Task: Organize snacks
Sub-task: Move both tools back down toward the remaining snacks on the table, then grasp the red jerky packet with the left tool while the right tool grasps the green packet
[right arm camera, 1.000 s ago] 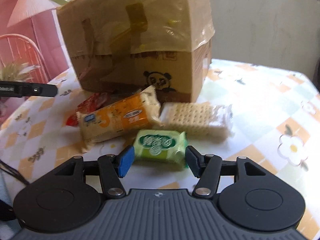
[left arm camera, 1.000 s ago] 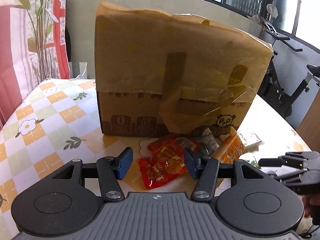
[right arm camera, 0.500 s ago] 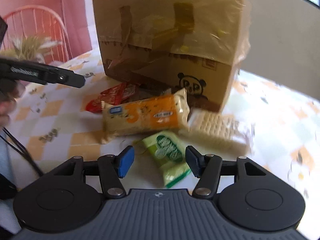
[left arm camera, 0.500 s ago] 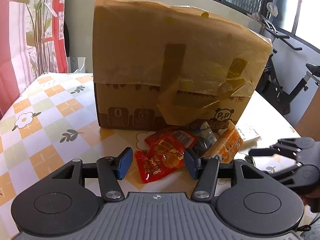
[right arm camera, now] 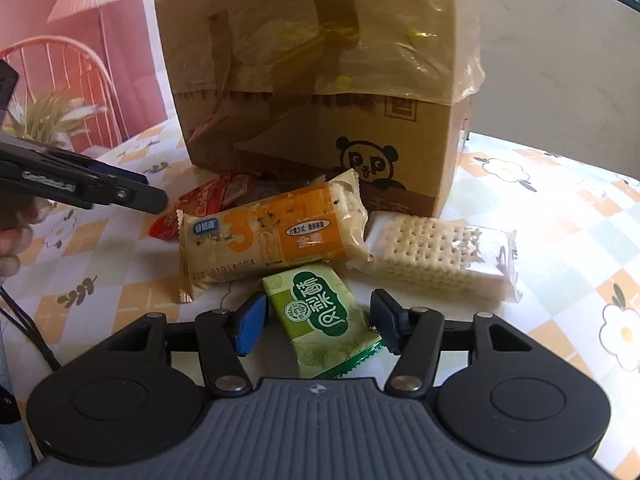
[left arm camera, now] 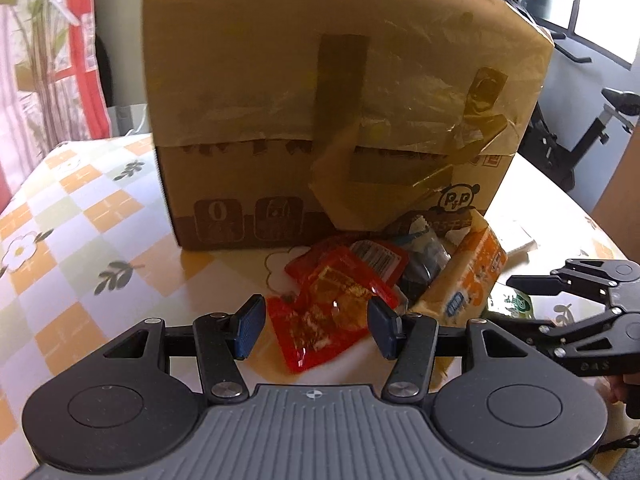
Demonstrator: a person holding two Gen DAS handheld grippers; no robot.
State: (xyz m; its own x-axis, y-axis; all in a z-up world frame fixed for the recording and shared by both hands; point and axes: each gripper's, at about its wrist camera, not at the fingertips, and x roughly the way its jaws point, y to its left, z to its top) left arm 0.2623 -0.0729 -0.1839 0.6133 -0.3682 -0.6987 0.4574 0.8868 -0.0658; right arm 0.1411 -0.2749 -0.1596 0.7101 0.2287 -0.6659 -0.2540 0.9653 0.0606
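Crowding orange packet (right arm camera: 272, 240): cardboard box (right arm camera: 320, 80), crackers (right arm camera: 436, 252).

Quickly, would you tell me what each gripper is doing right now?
Left gripper: open, holding nothing, the red snack packet between its fingers.
Right gripper: open, holding nothing, the green snack packet between its fingers.

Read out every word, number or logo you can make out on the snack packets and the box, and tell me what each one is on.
"P&P", roughly, on the panda logo of the cardboard box.
"0" in a square panel low on the box front.
Large "3" on the orange cracker packet, with a stamped code along its edge, roughly "20230101AS04".
Chinese characters on the green packet and on the orange one; I cannot transcribe them reliably.
Red packet: print too blurred.
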